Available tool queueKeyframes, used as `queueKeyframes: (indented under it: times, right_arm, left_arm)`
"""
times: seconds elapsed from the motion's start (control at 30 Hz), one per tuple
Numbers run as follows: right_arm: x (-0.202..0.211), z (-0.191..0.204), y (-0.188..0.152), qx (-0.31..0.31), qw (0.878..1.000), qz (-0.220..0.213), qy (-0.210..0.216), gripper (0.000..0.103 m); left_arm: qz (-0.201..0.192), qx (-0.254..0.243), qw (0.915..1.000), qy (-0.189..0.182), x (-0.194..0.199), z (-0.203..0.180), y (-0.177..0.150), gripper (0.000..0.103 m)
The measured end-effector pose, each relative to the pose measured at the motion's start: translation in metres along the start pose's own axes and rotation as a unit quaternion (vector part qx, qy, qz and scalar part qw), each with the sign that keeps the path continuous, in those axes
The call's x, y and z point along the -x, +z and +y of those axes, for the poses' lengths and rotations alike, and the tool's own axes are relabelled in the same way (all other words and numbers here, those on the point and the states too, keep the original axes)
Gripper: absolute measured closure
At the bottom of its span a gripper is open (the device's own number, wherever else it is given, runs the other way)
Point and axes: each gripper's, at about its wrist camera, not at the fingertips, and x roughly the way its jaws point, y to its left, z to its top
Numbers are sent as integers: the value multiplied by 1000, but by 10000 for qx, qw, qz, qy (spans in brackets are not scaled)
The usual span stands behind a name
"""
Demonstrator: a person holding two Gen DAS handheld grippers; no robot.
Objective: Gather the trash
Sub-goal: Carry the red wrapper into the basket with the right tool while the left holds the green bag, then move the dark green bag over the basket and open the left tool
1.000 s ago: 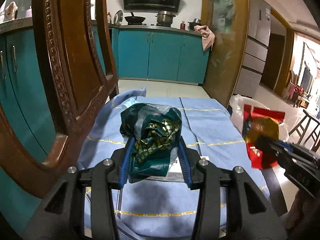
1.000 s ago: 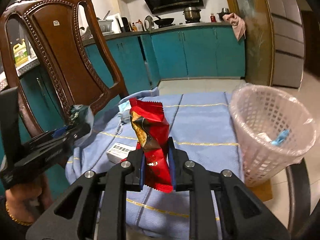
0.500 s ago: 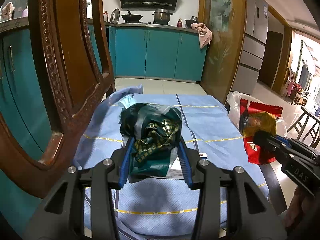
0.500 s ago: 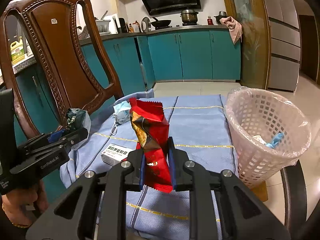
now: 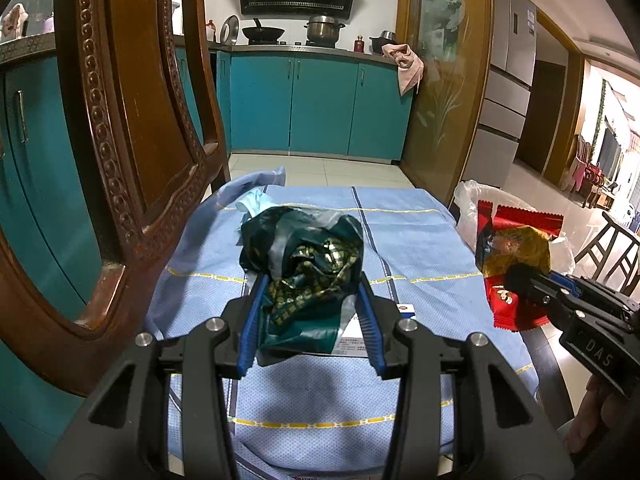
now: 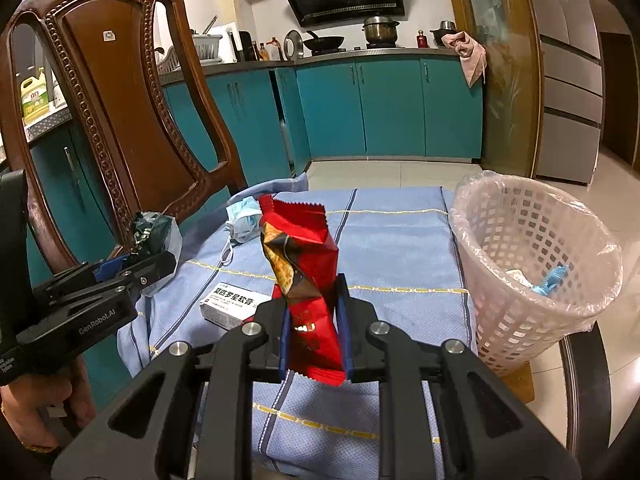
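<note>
With right gripper [image 6: 314, 332] clamping red wrapper [image 6: 304, 256] and left gripper [image 5: 310, 320] clamping green bag [image 5: 304, 268], both carry rightward into basket [image 6: 532, 280] next.

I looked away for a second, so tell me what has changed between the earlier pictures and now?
Nothing was picked up or released. Both views shifted a little, so more of the table beyond shows. The left claw remains shut on the crumpled dark green bag, the right claw on the red snack wrapper. The medicine box, face mask and basket lie unmoved.
</note>
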Motion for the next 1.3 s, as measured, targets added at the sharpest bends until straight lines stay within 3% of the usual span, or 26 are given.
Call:
queueKeyframes:
  times: [0.27,0.47,0.7,0.87,1.0,1.03,1.1,1.17,1.3]
  right_arm:
    - [1,-2,0,-24,10000,-14,-1,83]
    - [12,-31,14,-326,9985,-360,-247,83]
    - [22,-111,38,-827,9853,-894,-1199,83]
    - [0,-181,39,-1285,9701,-712,-1930,81]
    - [-22,-216,24,-1741,9636,-203,-2019,49]
    - [-18,-215,23,-1787,9634,-248,-1982,47]
    - [0,-203,22,-1684,9637,-550,-1998,29]
    - [17,-191,21,-1543,9621,-821,-2094,18]
    - [38,-175,20,-1559,9616,-1030,-2008,13]
  left_arm:
    - [2,0,10000,-8,-1,-1,-1,59]
    - [-5,13,10000,-13,-2,0,-2,59]
    - [-10,18,10000,-38,-3,-1,-2,59]
    - [-4,2,10000,-42,-2,-2,-2,59]
    - [32,-45,10000,-42,-4,-4,-4,59]
    - [38,-58,10000,-43,-5,-5,-4,59]
    - [56,-88,9999,-45,-5,-6,-5,59]
    - [73,-130,9999,-76,-6,-8,-5,59]
    - [166,-313,9992,-175,-12,-21,-5,59]
